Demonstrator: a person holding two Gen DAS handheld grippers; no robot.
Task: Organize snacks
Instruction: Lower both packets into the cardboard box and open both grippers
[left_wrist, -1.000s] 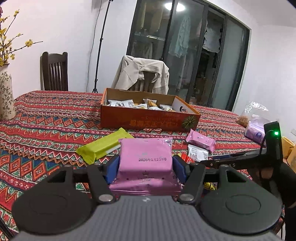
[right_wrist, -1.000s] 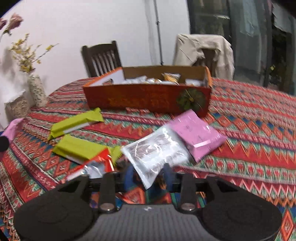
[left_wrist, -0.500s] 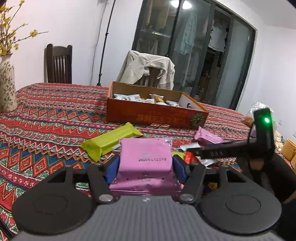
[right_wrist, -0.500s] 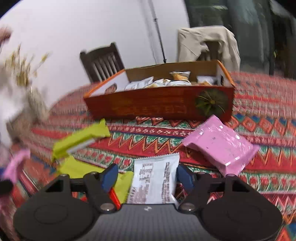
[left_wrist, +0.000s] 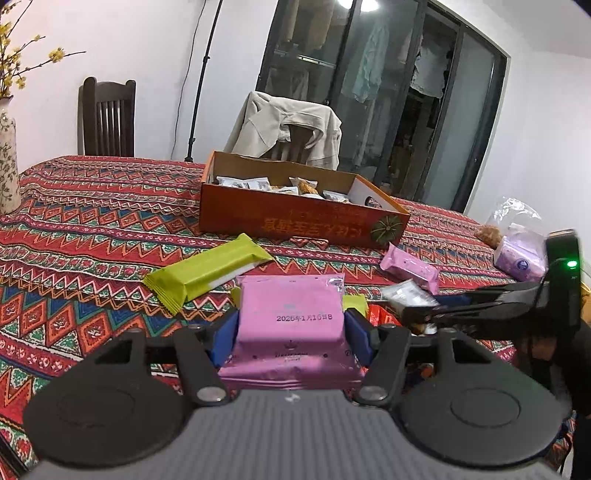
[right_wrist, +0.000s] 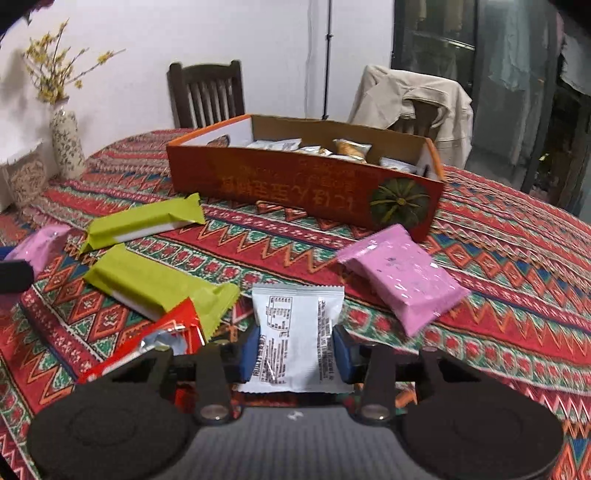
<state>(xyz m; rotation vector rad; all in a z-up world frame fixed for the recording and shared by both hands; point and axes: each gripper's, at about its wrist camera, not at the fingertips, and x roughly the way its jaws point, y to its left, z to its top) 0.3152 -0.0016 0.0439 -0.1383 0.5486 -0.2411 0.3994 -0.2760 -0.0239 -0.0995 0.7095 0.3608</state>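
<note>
My right gripper had just brought its jaws together on the white packet, which half a second before had lain loose between wide-open jaws; now the blue pads pressed its sides. My left gripper was clamped as before on a pink packet, unmoved. I judged both hands loaded and ready to carry to the orange box, which stood open at the far side of the bench with several snacks already in it. Loose on the cloth lay two green bars, a second pink packet and a red wrapper just beside my right jaws. The box's near wall stood between my loads and its inside, so I reckoned I must lift over it.
</note>
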